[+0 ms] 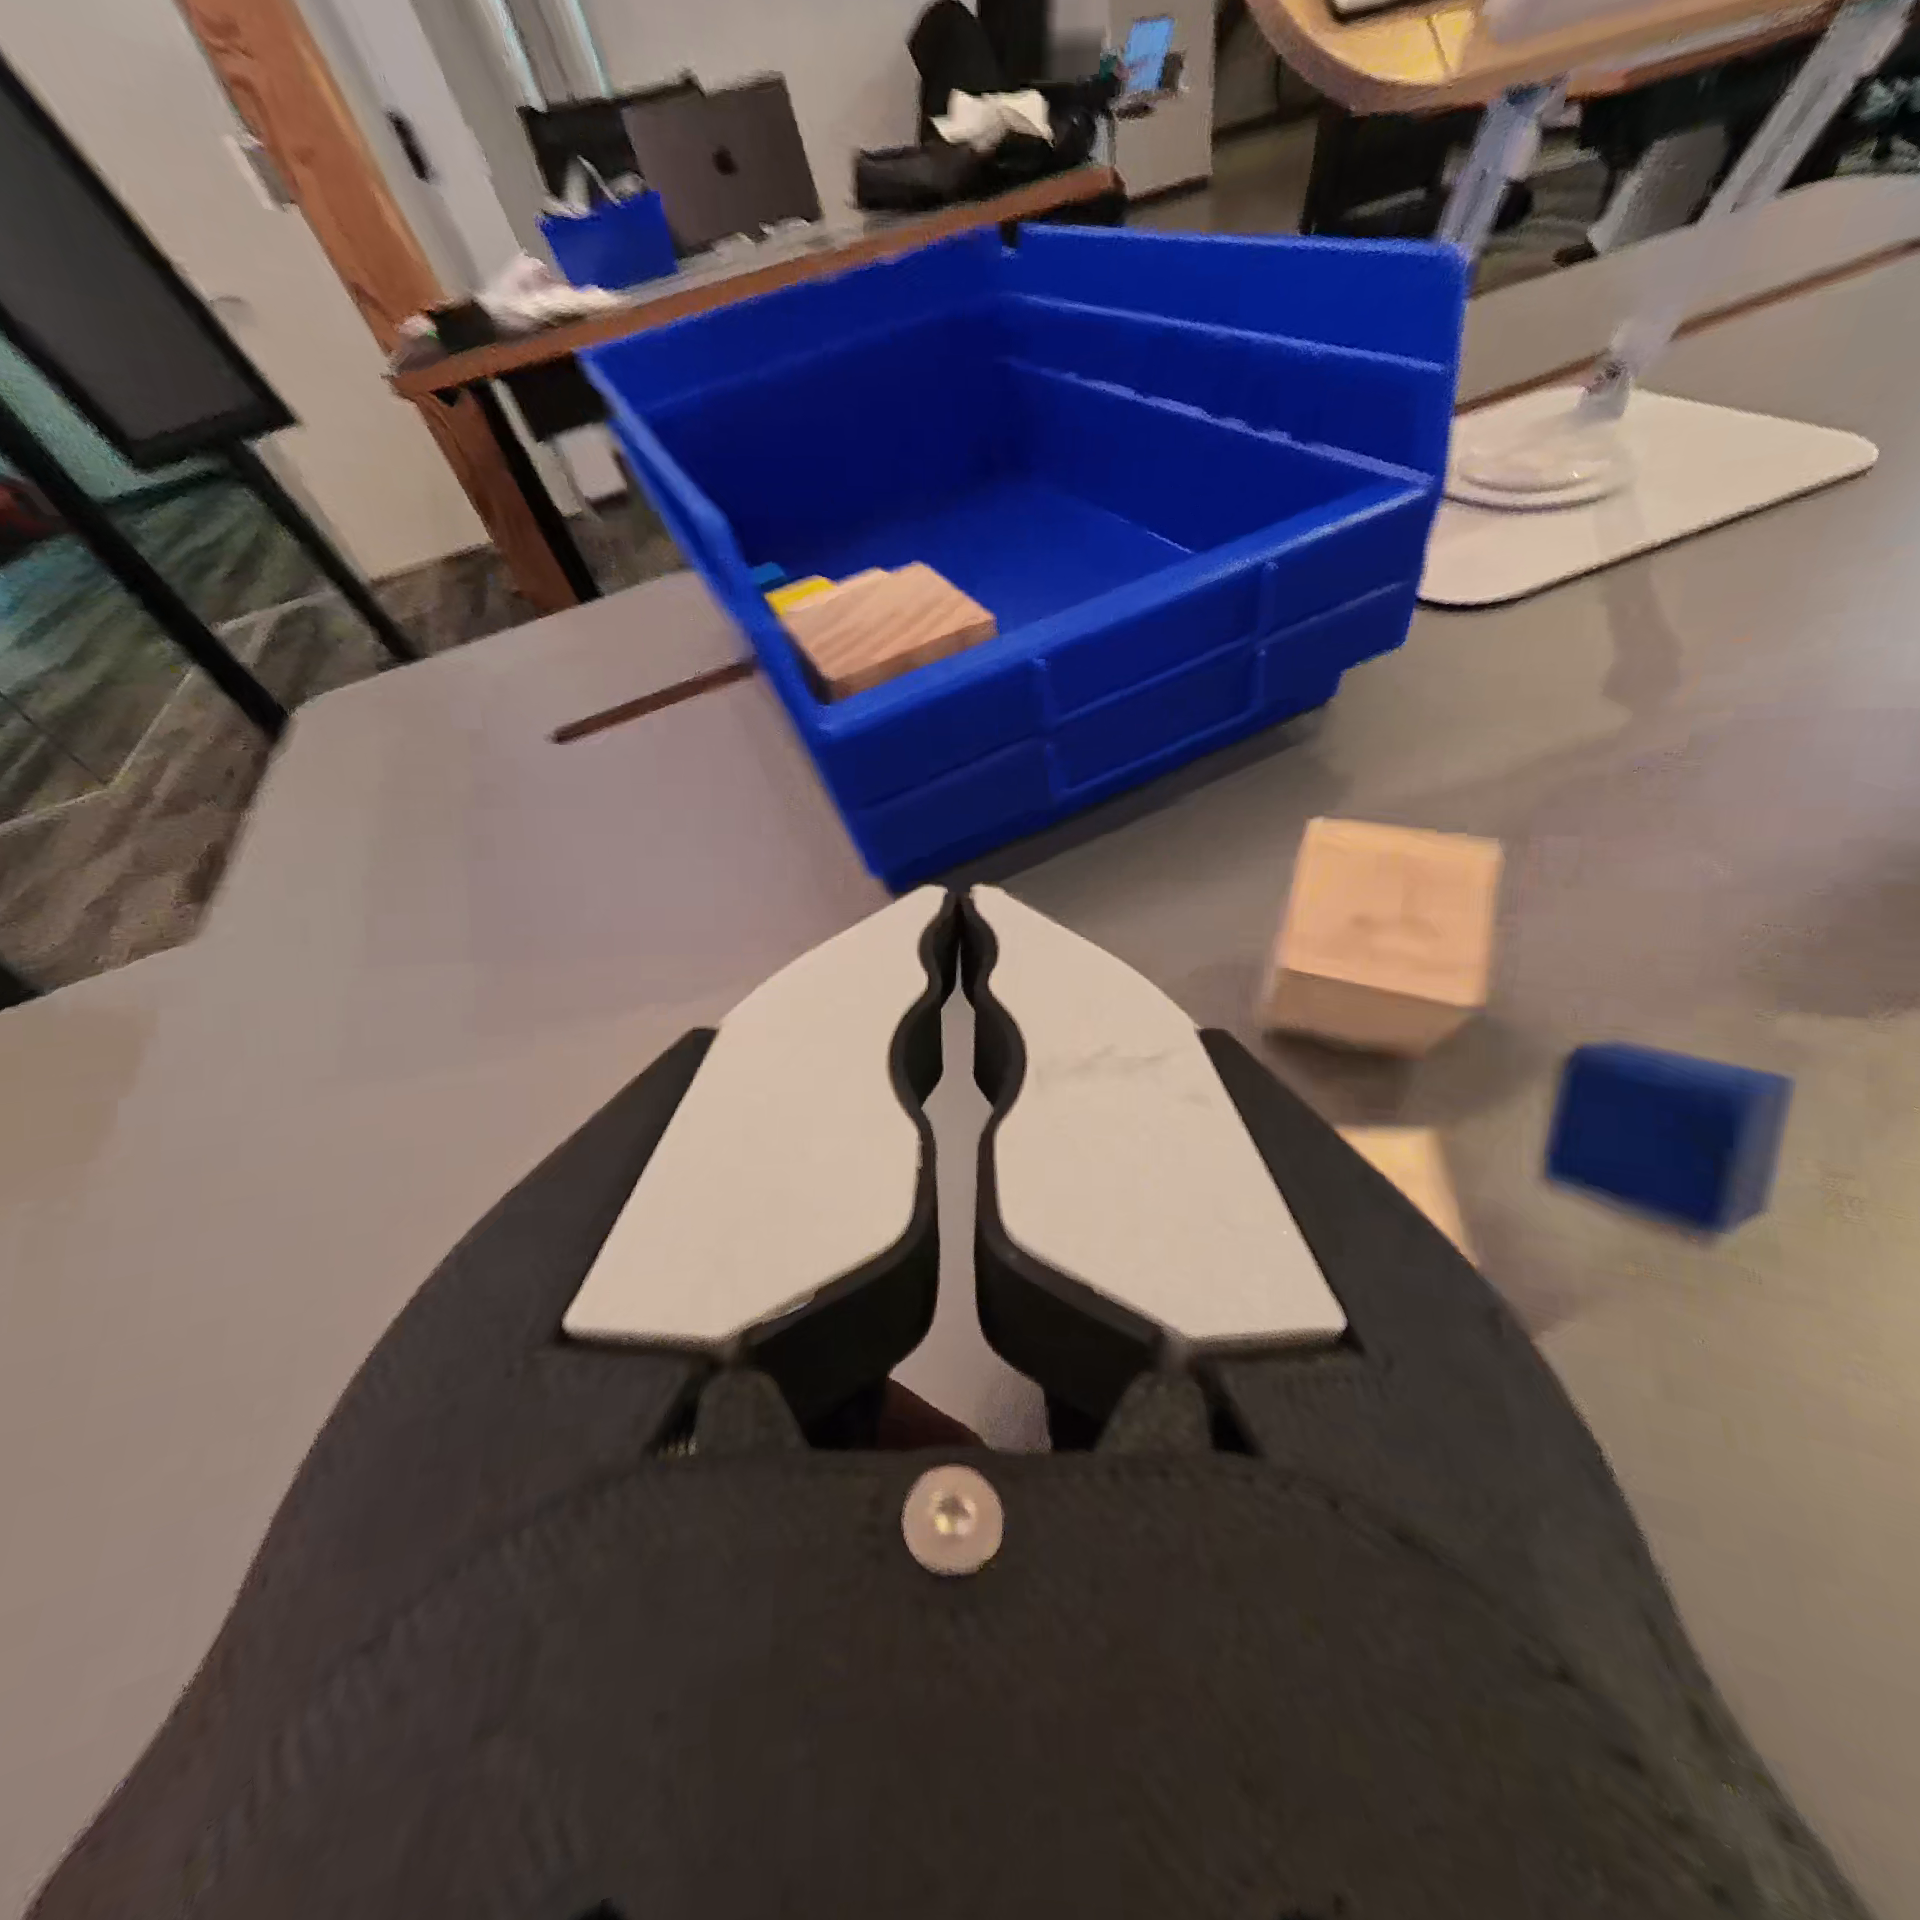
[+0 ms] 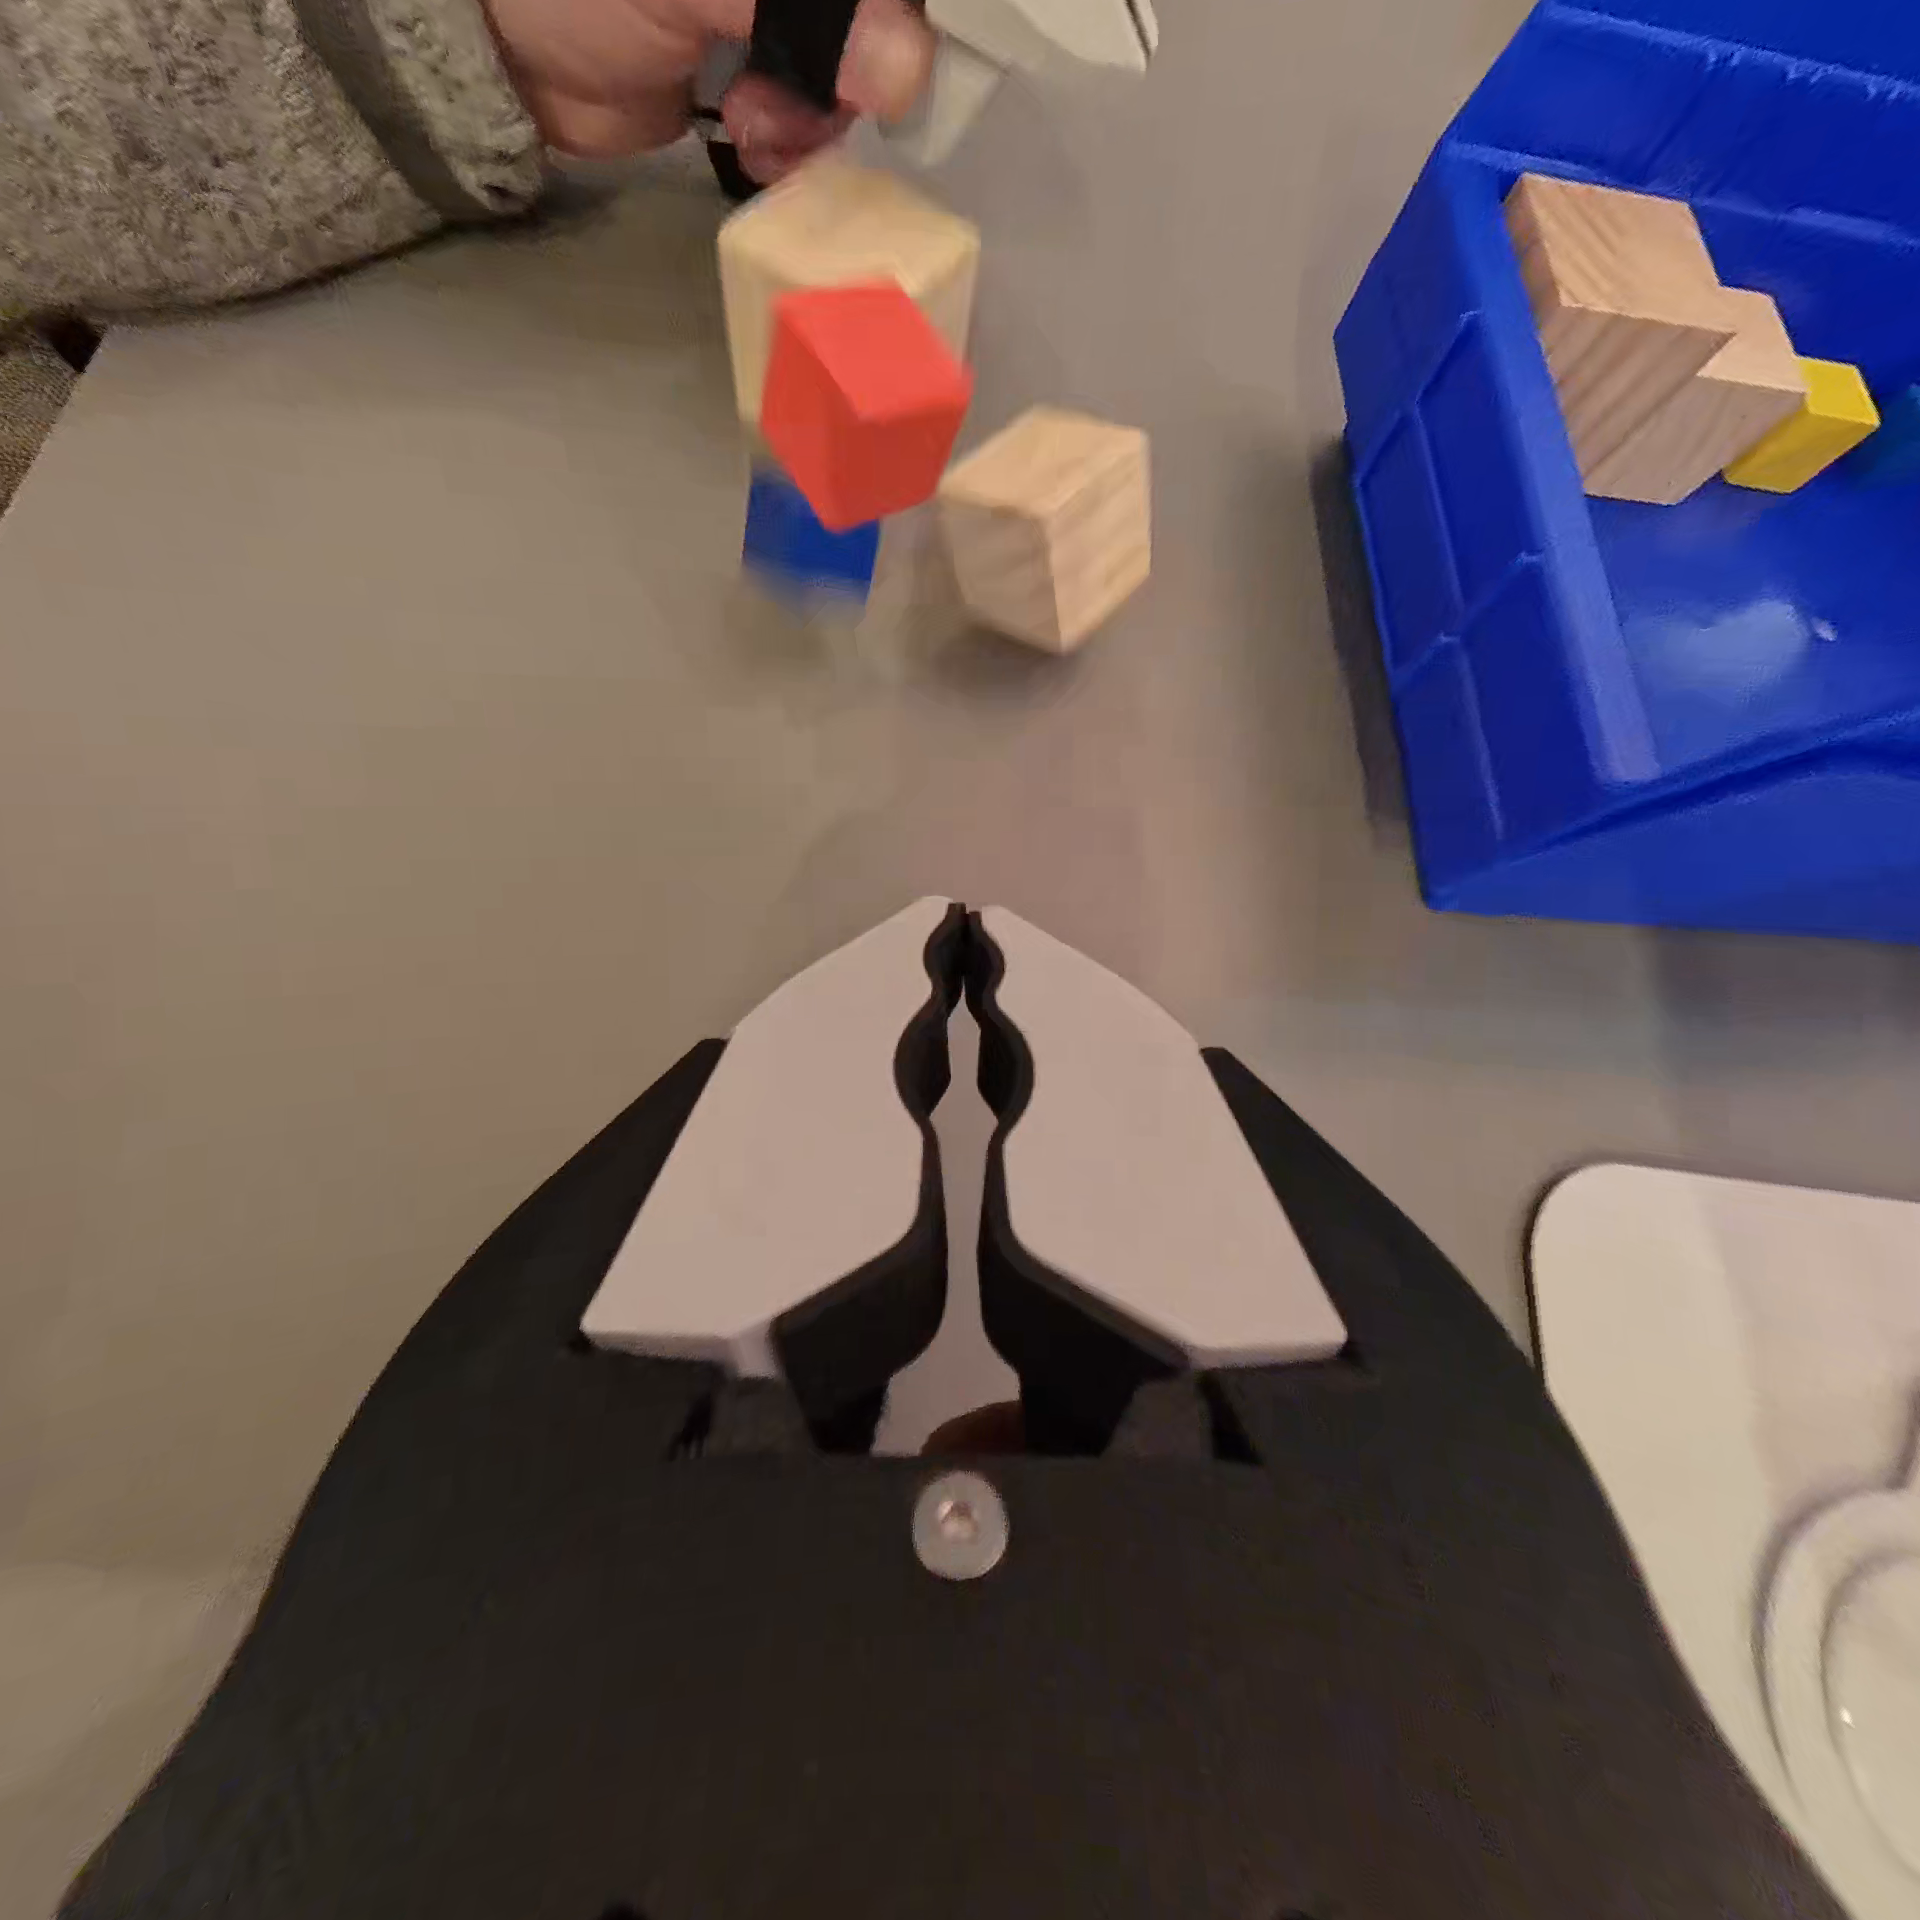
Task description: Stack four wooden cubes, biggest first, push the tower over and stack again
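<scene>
In the right wrist view the cubes are tumbling and blurred. A large plain wooden cube (image 2: 847, 249) is tilted at the back. A red cube (image 2: 862, 400) is tipped on a corner in front of it, over a blue cube (image 2: 805, 545). A smaller plain cube (image 2: 1049, 525) lies to their right. My right gripper (image 2: 961, 914) is shut and empty, well short of them. A hand (image 2: 665, 73) holds the left gripper above the cubes, and its grey fingers (image 2: 1039, 42) show. My left gripper (image 1: 958, 896) is shut and empty; a plain cube (image 1: 1382, 935) and the blue cube (image 1: 1662, 1138) lie to its right.
A blue bin (image 1: 1143, 665) stands on the grey table just beyond the left gripper; its wall (image 2: 1455, 520) is at the right in the right wrist view. It holds wooden cubes (image 2: 1621, 343) and a small yellow one (image 2: 1808, 426). A white stand base (image 2: 1714, 1455) lies near right.
</scene>
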Demonstrator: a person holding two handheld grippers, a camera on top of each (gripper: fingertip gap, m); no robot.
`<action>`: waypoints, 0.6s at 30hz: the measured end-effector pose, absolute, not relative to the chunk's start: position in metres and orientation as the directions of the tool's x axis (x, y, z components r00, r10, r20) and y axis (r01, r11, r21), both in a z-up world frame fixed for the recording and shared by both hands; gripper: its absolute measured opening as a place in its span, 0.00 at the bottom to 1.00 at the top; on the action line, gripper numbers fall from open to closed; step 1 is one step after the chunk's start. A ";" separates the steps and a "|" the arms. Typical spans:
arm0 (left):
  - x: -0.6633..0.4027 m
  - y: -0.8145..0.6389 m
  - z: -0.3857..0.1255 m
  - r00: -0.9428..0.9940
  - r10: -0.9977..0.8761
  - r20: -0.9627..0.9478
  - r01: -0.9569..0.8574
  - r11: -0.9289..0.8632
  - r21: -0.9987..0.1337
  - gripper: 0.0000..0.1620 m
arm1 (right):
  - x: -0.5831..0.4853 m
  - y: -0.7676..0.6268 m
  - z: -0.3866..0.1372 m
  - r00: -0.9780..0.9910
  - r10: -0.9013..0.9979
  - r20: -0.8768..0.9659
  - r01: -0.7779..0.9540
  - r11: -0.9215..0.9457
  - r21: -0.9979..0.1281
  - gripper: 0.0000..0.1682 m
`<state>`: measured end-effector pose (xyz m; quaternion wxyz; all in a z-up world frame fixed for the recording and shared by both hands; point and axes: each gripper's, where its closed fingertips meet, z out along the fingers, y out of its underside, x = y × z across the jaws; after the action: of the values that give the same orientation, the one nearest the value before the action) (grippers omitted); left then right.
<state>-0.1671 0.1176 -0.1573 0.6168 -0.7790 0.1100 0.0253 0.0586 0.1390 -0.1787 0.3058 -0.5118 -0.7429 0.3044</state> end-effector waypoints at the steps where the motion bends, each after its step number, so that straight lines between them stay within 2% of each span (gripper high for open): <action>1: -0.175 0.113 -0.151 0.977 -0.119 -0.179 -0.199 -0.189 -0.962 0.00 | 0.065 0.143 -0.182 -0.280 0.950 0.141 0.586 0.285 -0.759 0.00; 4: -0.196 0.105 -0.146 0.992 -0.087 -0.096 -0.108 -0.152 -0.982 0.00 | 0.080 0.149 -0.195 -0.266 0.958 0.105 0.600 0.249 -0.761 0.00; 6: -0.194 0.104 -0.144 0.989 -0.149 -0.007 -0.028 -0.137 -0.990 0.00 | 0.089 0.155 -0.210 -0.261 0.959 0.110 0.632 0.256 -0.732 0.00; 14: -0.216 0.095 -0.141 0.996 -0.084 0.032 0.024 -0.100 -0.995 0.00 | 0.094 0.153 -0.220 -0.280 0.949 0.145 0.616 0.293 -0.731 0.00; 18: -0.226 0.087 -0.142 0.999 -0.030 -0.015 -0.019 -0.116 -0.993 0.00 | 0.094 0.152 -0.225 -0.288 0.941 0.180 0.607 0.324 -0.725 0.00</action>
<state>-0.2261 0.0872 -0.1420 0.6646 -0.7470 0.0161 -0.0041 0.0939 0.1520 -0.2252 0.3050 -0.5130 -0.7544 0.2732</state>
